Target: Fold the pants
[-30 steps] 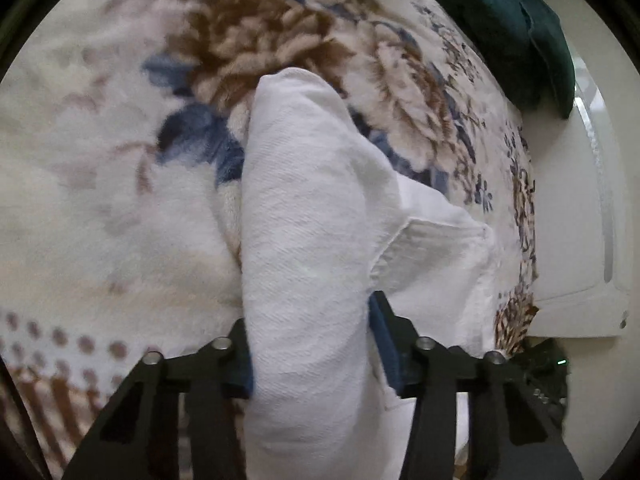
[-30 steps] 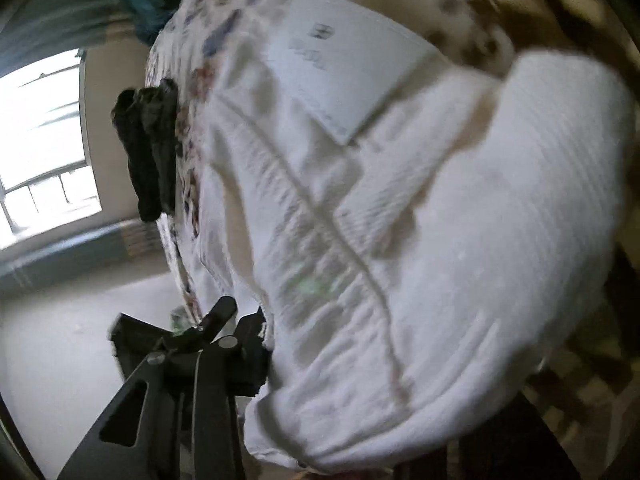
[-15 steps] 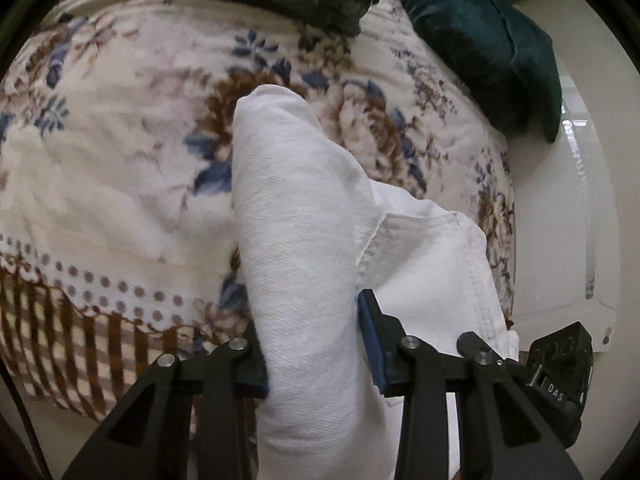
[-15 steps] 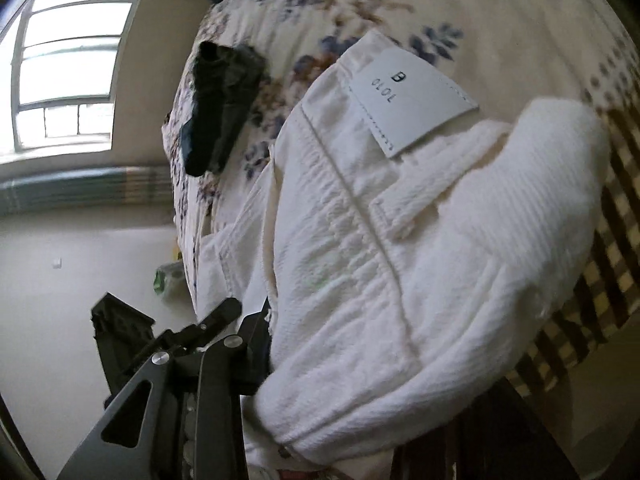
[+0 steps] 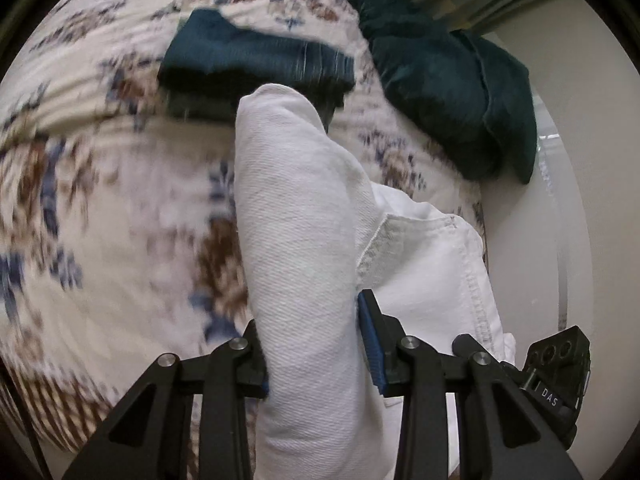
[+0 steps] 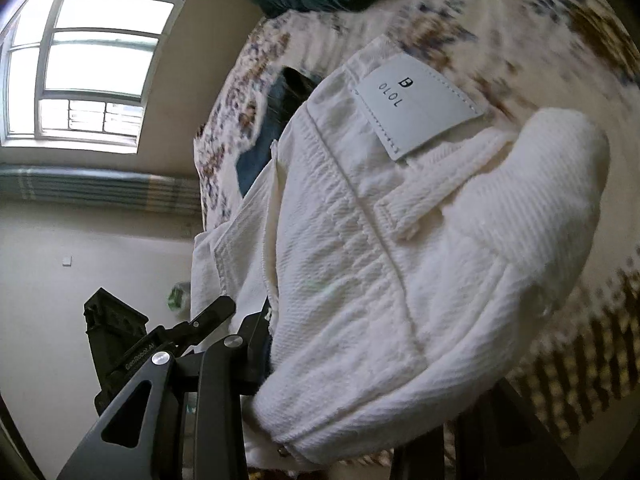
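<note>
White denim pants (image 5: pixel 304 248), bunched into a thick bundle, hang above the floral bedspread (image 5: pixel 100 208), the gathered roll running from 6 toward 12 o'clock in the left view, waistband patch (image 6: pixel 416 106) toward 1 o'clock in the right view. The left gripper (image 5: pixel 312 344) is clamped on the roll; the right gripper (image 6: pixel 340 364) appears closed on the waistband end, its far finger hidden. Judged mid-carry: next, lower and lay flat, perhaps by the folded dark jeans (image 5: pixel 256 64) at 12 o'clock.
</note>
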The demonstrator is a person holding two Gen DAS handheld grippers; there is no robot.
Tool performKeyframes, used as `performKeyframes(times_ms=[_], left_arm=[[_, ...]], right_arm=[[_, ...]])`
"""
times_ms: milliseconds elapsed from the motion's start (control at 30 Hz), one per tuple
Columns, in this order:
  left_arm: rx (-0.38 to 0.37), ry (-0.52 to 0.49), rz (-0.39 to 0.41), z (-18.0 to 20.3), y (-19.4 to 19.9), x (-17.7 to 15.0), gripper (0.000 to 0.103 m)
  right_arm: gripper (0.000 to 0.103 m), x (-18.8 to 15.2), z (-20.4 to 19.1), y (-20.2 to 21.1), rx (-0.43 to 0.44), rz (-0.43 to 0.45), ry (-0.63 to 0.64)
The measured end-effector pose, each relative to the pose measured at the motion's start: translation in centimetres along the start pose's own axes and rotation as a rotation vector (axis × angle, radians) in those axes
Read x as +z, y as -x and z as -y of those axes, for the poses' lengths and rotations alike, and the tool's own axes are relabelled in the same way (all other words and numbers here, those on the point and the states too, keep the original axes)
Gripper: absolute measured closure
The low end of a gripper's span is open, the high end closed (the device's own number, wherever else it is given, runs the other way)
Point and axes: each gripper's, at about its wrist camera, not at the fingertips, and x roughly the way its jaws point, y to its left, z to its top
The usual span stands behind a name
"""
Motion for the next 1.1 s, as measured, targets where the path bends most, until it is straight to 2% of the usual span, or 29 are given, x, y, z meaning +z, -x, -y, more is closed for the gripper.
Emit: performKeyframes(times_ms=[167,267,467,633,767,900,1100], left_arm=[[-0.018,-0.032,0.033,-1.2,1.2,8.4,0.071],[-0.017,-0.063,0.055,-1.9,0.9,14.3,0.071],[-0.001,-0.073,0.105,-4.1,-1.4,24.5,0.071],[0.000,-0.045,0.109,-7.9,-4.8,30.5,0.071],[-0.005,-0.026,0.073,-11.6,-8.1,32.8,0.071],[0.011,-0.021,0.036,-14.5,-10.8,33.4,0.071],[0.041,-0.008,-0.001,-17.4,-14.1,33.4,0.068]], right_arm=[[0.065,5.4,-7.5,-4.2,0.023,0.064,0.016],[0.065,8.8,-10.6,-7.2,0.043,0.091,0.020],[0.065,17.1,-14.8,-16.2,0.083,0.101,0.033],[0.065,22.9,-16.5,-24.5,0.078,0.088,0.056],[0.065,24.7,-15.5,-30.0,0.060,0.073,0.049],[0.065,23.9,-13.5,-34.4,0.028,0.055,0.041],[0.064,23.8,-12.7,-37.9,-0.029,0.036,0.075]])
